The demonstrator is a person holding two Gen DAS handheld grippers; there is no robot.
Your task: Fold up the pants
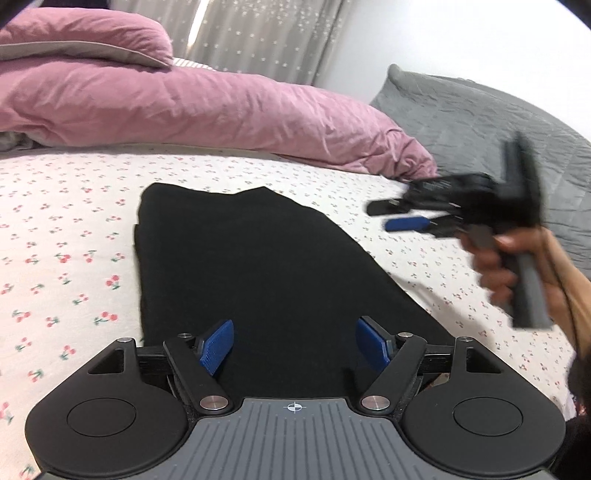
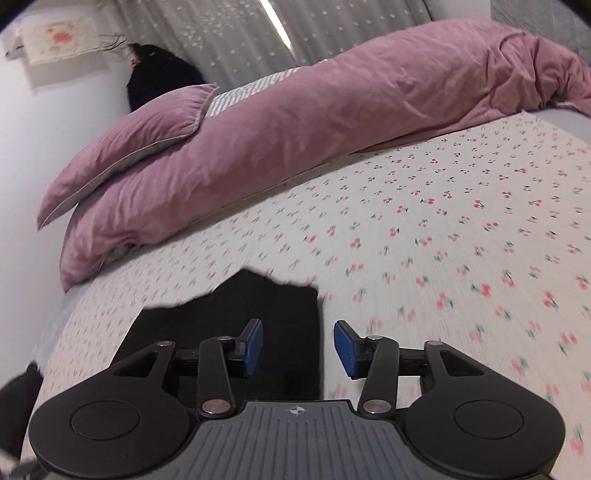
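Black pants (image 1: pixel 258 266) lie flat and folded on the cherry-print bed sheet (image 1: pixel 66 229). In the left wrist view my left gripper (image 1: pixel 294 347) hovers over their near end, open, with nothing between its blue pads. My right gripper (image 1: pixel 388 216) shows blurred at the right, held in a hand (image 1: pixel 495 266) above the sheet, clear of the pants. In the right wrist view the right gripper (image 2: pixel 298 347) is open and empty above the right edge of the pants (image 2: pixel 236 325).
A pink duvet (image 1: pixel 184 96) and pink pillow (image 2: pixel 122 147) lie along the far side of the bed. A grey quilted cover (image 1: pixel 480 118) lies at the right. Curtains (image 1: pixel 258 33) hang behind. A dark object (image 2: pixel 159 74) sits by the wall.
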